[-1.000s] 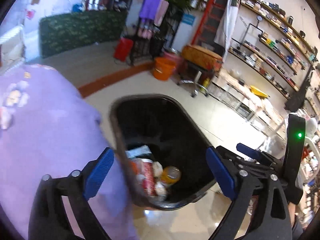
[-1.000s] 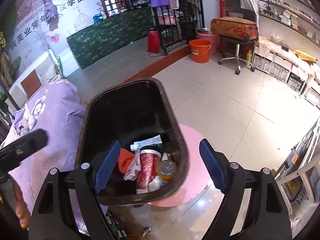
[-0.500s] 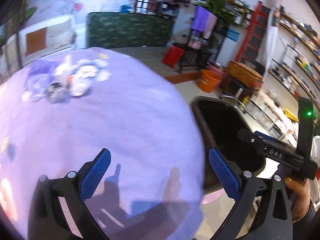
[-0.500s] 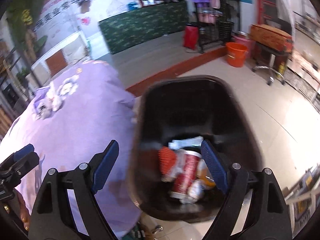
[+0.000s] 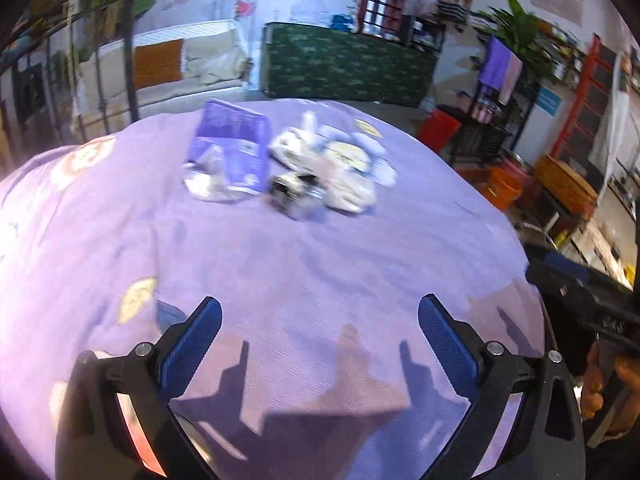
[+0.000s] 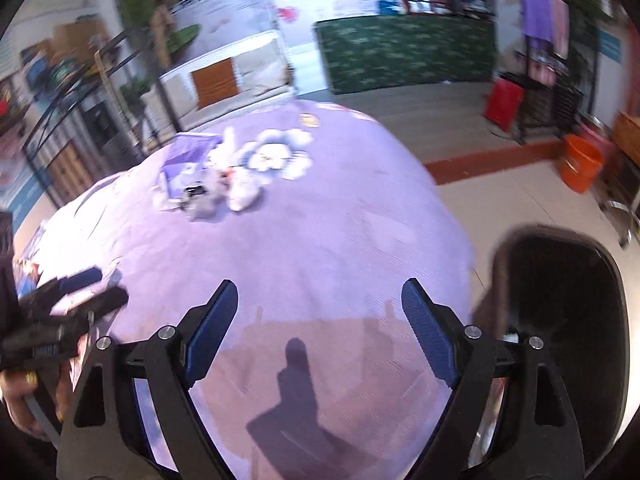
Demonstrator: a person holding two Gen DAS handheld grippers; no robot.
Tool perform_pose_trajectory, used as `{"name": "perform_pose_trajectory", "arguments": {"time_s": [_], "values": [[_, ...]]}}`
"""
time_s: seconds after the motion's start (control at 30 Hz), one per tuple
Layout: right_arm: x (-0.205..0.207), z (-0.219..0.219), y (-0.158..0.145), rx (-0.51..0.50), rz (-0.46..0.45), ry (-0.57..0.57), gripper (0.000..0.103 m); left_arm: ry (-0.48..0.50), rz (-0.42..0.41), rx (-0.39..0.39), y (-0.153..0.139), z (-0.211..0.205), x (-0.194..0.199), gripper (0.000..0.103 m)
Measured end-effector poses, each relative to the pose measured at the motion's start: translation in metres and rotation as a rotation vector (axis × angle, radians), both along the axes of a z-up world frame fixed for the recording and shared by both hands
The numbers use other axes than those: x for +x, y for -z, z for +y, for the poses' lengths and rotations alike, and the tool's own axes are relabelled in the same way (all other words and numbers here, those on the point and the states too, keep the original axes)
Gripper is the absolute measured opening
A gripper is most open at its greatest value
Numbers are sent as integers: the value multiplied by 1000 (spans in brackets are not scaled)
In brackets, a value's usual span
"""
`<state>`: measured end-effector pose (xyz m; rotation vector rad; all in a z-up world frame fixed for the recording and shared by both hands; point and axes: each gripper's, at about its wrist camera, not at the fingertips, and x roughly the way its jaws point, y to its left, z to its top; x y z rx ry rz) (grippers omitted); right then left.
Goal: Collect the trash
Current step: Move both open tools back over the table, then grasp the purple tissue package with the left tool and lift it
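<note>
While some rubbish may already sit in the black bin (image 6: 568, 320), its inside is too dark here to tell, and I'd judge the job only partly done: a cluster of trash (image 5: 288, 164) waits on the lilac tablecloth (image 5: 320, 272), well ahead of both grippers and out of reach of either.

Going from big to small: the cloth fills the space under and in front of both tools, printed with pale flowers. The bin stands on the floor just off the table edge, to the right of the right gripper (image 6: 316, 320).

The heap itself lies far ahead of the left gripper (image 5: 318, 336), roughly on its centre line, and ahead and to the left of the right one. Its largest piece is a flat purple packet (image 5: 232, 148), standing half propped. Crumpled clear plastic (image 5: 204, 180) lies against its near-left corner. To the right are white crumpled tissues or wrappers (image 5: 348, 192), and nearest is a small dark, shiny lump (image 5: 292, 192), too blurred to name.

Both grippers are spread wide with nothing between the blue pads (image 5: 192, 344); each has bare cloth under it. The left one's jaws have just been opening.

What remains, I'd say, is every piece in that heap.
</note>
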<state>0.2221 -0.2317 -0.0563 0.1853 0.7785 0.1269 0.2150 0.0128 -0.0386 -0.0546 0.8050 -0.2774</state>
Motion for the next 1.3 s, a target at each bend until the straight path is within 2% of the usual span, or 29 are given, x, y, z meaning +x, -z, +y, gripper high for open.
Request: {"name": "perform_pose_trajectory", "arguments": {"time_s": [0.13, 0.33, 0.5, 0.7, 0.73, 0.8, 0.87, 1.0, 1.03, 1.13, 1.3], "values": [[18, 18, -5, -22, 8, -65, 83, -63, 12, -39, -4, 32, 34, 97], [60, 35, -2, -60, 63, -136, 83, -167, 21, -56, -7, 67, 94, 96], [82, 45, -2, -75, 88, -164, 83, -206, 82, -86, 3, 77, 143, 93], [95, 52, 0, -99, 106, -188, 83, -209, 130, -74, 19, 70, 189, 92], [97, 53, 0, -104, 108, -189, 83, -210, 138, -74, 22, 69, 192, 89], [100, 54, 0, -108, 111, -189, 83, -208, 154, -77, 26, 68, 196, 75], [103, 54, 1, -111, 117, -188, 83, -196, 170, -106, 28, 69, 195, 55], [106, 53, 4, -115, 126, -187, 83, -206, 140, -110, 22, 73, 183, 45], [108, 54, 5, -113, 128, -187, 83, -207, 131, -112, 20, 74, 178, 38], [110, 55, 5, -108, 127, -187, 83, -217, 90, -99, 10, 76, 161, 26], [109, 60, 6, -94, 122, -194, 83, -216, 52, -83, 2, 77, 149, 19]]}}
